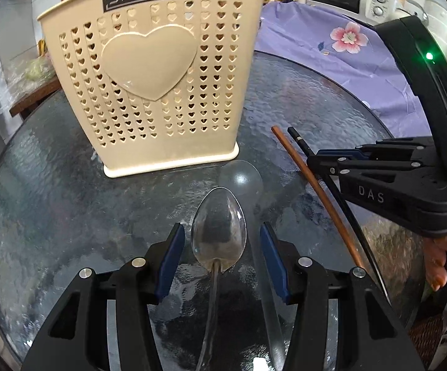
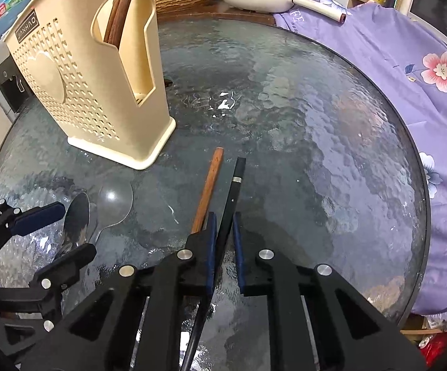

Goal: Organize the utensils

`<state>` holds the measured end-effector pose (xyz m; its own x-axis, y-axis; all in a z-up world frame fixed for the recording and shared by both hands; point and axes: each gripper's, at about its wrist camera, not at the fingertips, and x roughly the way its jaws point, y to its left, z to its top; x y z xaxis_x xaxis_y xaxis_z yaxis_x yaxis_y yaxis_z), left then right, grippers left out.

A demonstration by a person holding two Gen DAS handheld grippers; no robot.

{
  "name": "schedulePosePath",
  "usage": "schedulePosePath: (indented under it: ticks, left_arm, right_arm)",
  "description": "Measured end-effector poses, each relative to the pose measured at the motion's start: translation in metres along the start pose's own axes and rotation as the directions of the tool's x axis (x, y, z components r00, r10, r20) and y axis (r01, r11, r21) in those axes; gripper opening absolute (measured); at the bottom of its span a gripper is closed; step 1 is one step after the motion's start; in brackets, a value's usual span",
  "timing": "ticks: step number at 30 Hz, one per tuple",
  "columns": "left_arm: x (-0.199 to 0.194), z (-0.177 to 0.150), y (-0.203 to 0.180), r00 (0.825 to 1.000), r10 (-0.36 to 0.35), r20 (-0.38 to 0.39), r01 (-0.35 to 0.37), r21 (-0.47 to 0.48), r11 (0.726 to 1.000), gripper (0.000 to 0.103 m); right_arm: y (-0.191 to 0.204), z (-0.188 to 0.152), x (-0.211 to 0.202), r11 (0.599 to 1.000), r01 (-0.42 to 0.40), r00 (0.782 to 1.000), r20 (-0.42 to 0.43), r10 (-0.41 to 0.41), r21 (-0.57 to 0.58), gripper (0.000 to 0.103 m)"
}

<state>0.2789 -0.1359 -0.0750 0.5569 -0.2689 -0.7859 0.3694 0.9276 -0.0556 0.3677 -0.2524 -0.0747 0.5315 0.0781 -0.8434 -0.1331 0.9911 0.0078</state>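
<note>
While brown chopsticks already stand in the holder (image 2: pixel 100 71), the left gripper (image 1: pixel 222 259) is spread around the metal spoon (image 1: pixel 219 232), and the right gripper (image 2: pixel 223 241) nearly clamps the black chopstick (image 2: pixel 234 191); brown chopstick (image 2: pixel 208 191) and clear spoon (image 1: pixel 242 179) remain on the counter (image 2: pixel 316 123), judged early-stage

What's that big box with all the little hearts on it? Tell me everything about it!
It is a cream plastic utensil holder standing upright on the glass table. Its front has rows of little heart-shaped holes, one big raised heart and a dark label reading JIANHAO. The side has a tall cutout, and brown wooden sticks show through it. It has a wider base. No gripper touches it.
</note>
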Motion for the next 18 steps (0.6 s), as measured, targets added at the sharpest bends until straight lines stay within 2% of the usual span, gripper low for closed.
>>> schedulePosePath:
  ticks: [5,9,11,12,18]
  left_arm:
    - [0.0036,0.0022,-0.0008,1.0,0.005,-0.004,-0.005,-0.024,1.0,0.047]
    - [0.0039,0.0043,0.003,1.0,-0.016,-0.003,0.016,-0.06,0.998,0.046]
    - [0.0042,0.0041,0.0019,1.0,-0.011,-0.003,0.011,-0.057,0.998,0.042]
    - [0.0046,0.0044,0.0011,1.0,-0.014,0.0,0.014,-0.056,0.998,0.036]
    - [0.0009,0.0007,0.0048,1.0,-0.022,0.001,0.022,-0.068,0.997,0.036]
  right_arm:
    - [0.0012,0.0032,0.0017,1.0,0.004,1.0,0.003,-0.004,0.002,0.012]
    - [0.0014,0.0026,0.0015,1.0,0.006,1.0,0.008,-0.006,0.0,0.012]
    - [0.0017,0.0014,0.0013,1.0,0.008,1.0,0.01,-0.008,-0.002,0.012]
    - [0.0019,0.0007,0.0012,1.0,0.009,1.0,0.012,-0.009,-0.003,0.012]
    - [0.0024,-0.0003,0.0012,1.0,0.008,1.0,0.013,-0.008,-0.002,0.012]
